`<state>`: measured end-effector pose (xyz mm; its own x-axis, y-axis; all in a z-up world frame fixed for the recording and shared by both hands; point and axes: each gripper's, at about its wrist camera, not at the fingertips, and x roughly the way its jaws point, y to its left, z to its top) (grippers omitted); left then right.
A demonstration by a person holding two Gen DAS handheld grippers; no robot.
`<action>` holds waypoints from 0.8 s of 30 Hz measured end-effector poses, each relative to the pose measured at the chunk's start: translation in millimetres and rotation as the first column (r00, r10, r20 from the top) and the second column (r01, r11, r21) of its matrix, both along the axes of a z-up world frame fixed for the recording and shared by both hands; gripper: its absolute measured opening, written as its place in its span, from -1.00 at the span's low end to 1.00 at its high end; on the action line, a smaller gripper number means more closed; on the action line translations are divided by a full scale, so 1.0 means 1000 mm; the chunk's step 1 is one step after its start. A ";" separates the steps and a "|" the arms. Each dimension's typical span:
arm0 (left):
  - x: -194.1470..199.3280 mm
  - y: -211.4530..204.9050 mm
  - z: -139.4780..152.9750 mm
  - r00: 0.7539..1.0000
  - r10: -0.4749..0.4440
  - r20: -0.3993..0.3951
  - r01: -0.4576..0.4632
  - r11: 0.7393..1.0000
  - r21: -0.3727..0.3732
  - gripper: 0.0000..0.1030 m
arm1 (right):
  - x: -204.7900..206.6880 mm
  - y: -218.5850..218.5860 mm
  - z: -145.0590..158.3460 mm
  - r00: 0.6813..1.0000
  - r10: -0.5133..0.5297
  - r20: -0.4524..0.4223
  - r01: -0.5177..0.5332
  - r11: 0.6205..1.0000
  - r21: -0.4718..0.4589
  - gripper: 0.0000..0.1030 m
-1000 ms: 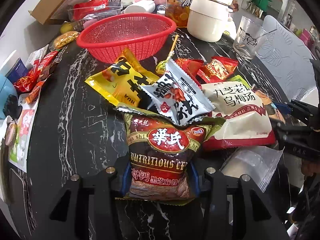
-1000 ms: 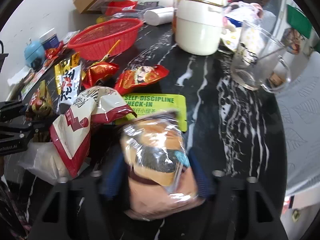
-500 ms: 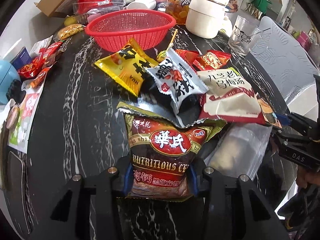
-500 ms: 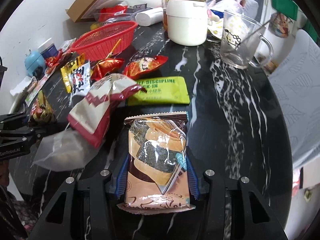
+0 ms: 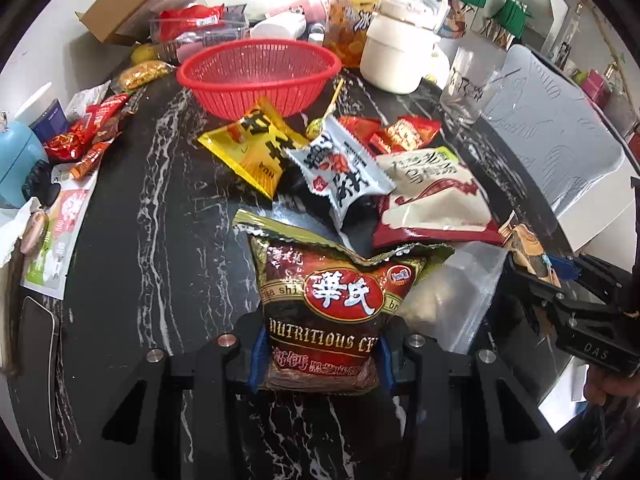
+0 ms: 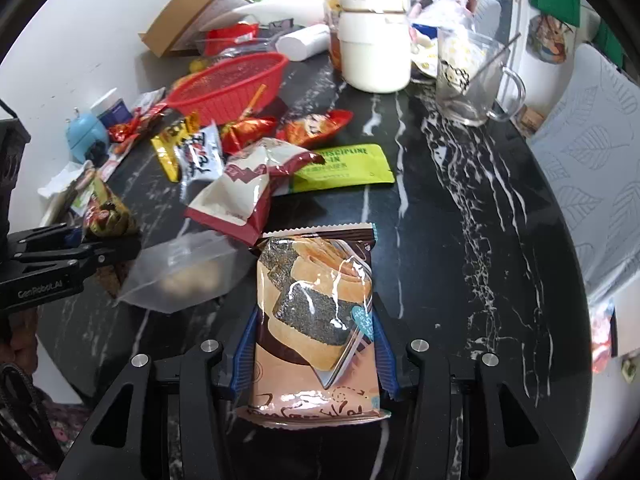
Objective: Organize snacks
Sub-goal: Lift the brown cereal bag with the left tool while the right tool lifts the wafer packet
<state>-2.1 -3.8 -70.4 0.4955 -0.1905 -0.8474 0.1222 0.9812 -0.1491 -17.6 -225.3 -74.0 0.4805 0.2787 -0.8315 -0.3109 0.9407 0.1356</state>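
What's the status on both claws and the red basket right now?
Left claw shut on brown cereal bag. Right claw shut on biscuit pack. Red basket empty; loose packets lie before it.

Low in the frame's centre, the left tool (image 5: 320, 364) clamps a dark red cereal bag (image 5: 332, 312) between its blue pads. Above it on the black marble bench (image 5: 160, 248) lie scattered snack packets; a red basket (image 5: 260, 74) sits upper centre. The right tool (image 5: 560, 280) enters at right.
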 end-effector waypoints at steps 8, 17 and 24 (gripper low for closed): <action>-0.010 0.007 0.025 0.997 0.012 0.076 -0.011 1.000 -0.020 -0.20 | -0.008 0.011 0.024 0.998 0.024 0.060 -0.024 1.000 -0.008 -0.05; -0.011 0.013 0.047 0.990 0.015 0.139 -0.009 0.999 -0.042 -0.20 | -0.008 0.017 0.051 0.990 0.052 0.132 -0.054 0.999 0.007 -0.05; -0.005 0.019 0.066 0.981 0.027 0.194 -0.017 0.998 -0.053 -0.20 | 0.004 0.027 0.065 0.982 0.082 0.169 -0.089 0.995 0.036 -0.05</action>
